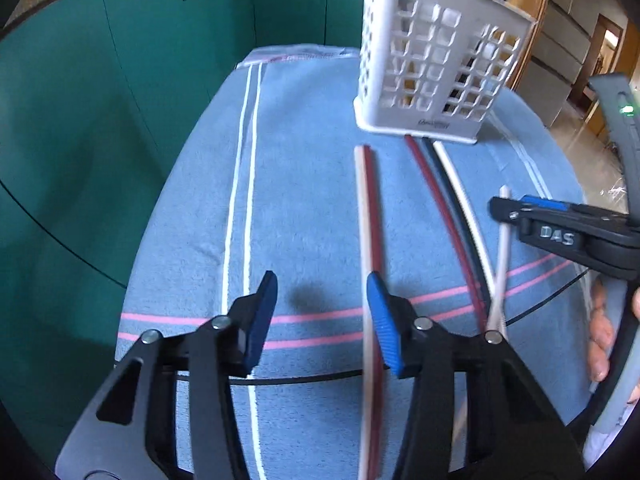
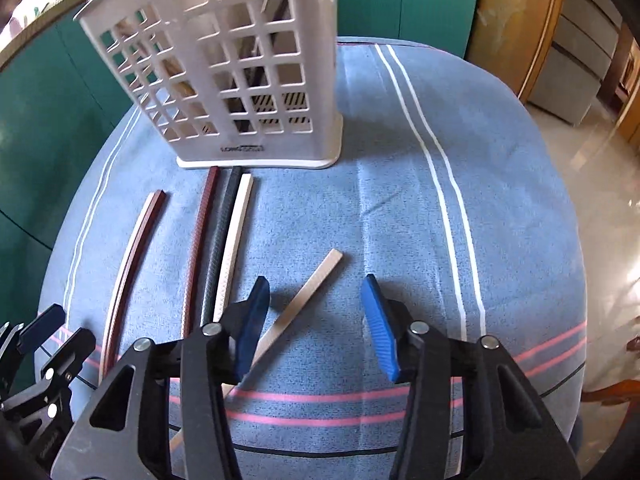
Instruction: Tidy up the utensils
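A: The chopsticks lay flat on the blue striped cloth [image 2: 400,208] over the counter: a cream-and-red pair [image 2: 132,252] out left, then three side by side, red [image 2: 200,240], dark [image 2: 220,240] and cream [image 2: 234,248], their far tips just short of the white slotted basket [image 2: 224,80]. A loose cream chopstick [image 2: 304,292] lay skewed, apart from the rest.

B: That skewed one looked like the pick. How should it have gone?

A: I'd have said turn the wrist so the fingers straddled it across its width, close near the middle, then lift it level and tip it upright over the basket.

B: And the right gripper [image 2: 316,320]?

A: Spread wide, holding nothing; its left finger sat over the chopstick's lower stretch, contact unclear.

B: The left gripper [image 1: 324,320]?

A: Also wide and empty, its right finger overlapping the cream-and-red pair.
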Demonstrator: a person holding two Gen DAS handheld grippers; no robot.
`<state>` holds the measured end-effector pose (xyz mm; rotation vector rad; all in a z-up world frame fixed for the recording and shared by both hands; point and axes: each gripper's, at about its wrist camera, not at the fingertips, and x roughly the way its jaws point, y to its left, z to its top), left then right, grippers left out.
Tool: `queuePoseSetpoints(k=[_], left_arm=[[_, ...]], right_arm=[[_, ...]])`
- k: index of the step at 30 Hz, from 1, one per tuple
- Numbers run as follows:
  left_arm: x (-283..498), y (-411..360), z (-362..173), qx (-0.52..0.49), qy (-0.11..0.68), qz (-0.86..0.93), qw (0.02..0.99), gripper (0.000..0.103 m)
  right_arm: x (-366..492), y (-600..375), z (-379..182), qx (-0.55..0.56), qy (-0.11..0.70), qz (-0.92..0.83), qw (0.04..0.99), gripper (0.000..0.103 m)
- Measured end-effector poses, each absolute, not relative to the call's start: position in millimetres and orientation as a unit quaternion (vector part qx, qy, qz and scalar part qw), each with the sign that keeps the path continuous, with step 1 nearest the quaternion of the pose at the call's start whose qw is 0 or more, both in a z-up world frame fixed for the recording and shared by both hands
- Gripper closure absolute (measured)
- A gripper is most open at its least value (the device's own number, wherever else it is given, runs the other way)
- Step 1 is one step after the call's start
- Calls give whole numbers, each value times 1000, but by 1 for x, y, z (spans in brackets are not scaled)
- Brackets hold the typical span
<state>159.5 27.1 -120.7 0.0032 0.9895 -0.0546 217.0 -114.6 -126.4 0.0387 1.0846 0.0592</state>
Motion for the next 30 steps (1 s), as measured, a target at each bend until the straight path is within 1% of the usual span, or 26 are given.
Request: queuePoseSetpoints(k=[4,10,11,13,17,18,19,20,21,22,23,25,30], left_arm=[[162,24,-124,0,477,-32,878,56],[160,12,-126,28,477,-30,878,55],[159,12,-128,27,483,-35,874,53],[156,8,-130,35,488,-36,872,53],[155,7,-130,30,490,-37,871,58],[155,6,-130,31,491,-38,870,62],[155,4,-130,33,491,-41,869,64],[154,3,-129,34,492,-43,869,68],[154,1,-129,35,492,-44,869,72],[153,-1,-129,38,492,-46,869,73],[153,-2,-129,39,492,-47,868,75],[152,-1,-128,38,493,-48,868,75],[152,0,-128,40,494,-48,867,75]], right_arm=[[211,-115,-127,12,513,24,858,56],[197,-123,-125,-2,509,15,861,56],[194,-123,-125,-4,508,15,861,56],[192,-123,-125,-5,507,14,862,56],[188,-120,-125,-21,504,17,863,56],[187,-120,-124,-24,504,21,863,59],[188,-119,-124,-22,505,26,862,67],[186,-118,-124,-21,506,32,862,70],[186,-117,-124,-24,507,34,861,76],[185,-116,-124,-27,507,38,861,84],[183,-116,-123,-30,508,40,860,84],[183,-115,-123,-32,508,43,859,89],[178,-124,-122,-42,509,41,859,90]])
